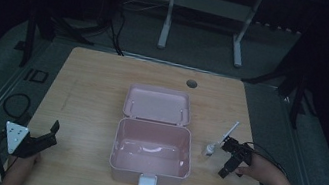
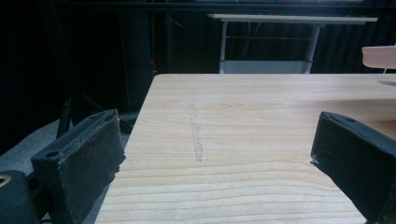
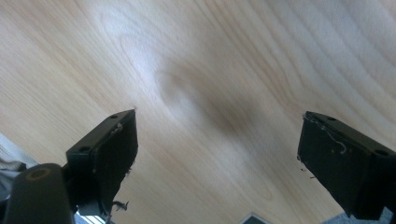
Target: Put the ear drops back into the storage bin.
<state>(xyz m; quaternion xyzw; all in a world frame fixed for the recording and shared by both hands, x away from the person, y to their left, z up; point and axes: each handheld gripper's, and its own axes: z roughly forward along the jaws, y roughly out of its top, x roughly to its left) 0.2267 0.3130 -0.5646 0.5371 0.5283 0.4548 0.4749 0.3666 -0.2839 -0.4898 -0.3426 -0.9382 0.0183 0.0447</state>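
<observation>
An open pink box [image 1: 151,155] sits at the middle of the wooden table [image 1: 92,85], its lid [image 1: 158,104] hinged back flat and its inside bare. A small white utensil with a thin handle [image 1: 219,141] lies just right of the box. My right gripper [image 1: 227,159] is beside that utensil, open, and its own view has bare wood between the jaws of the right gripper [image 3: 219,135]. My left gripper [image 1: 52,135] rests open at the table's front left corner. In its view the left gripper [image 2: 217,135] frames empty tabletop, with the pink lid's edge [image 2: 379,57] at far right.
A round cable hole [image 1: 192,83] lies in the table's back edge. Beyond the table stands a white-legged desk frame [image 1: 207,8] on grey floor. Cables trail off both front corners. Bare wood stretches left of the box.
</observation>
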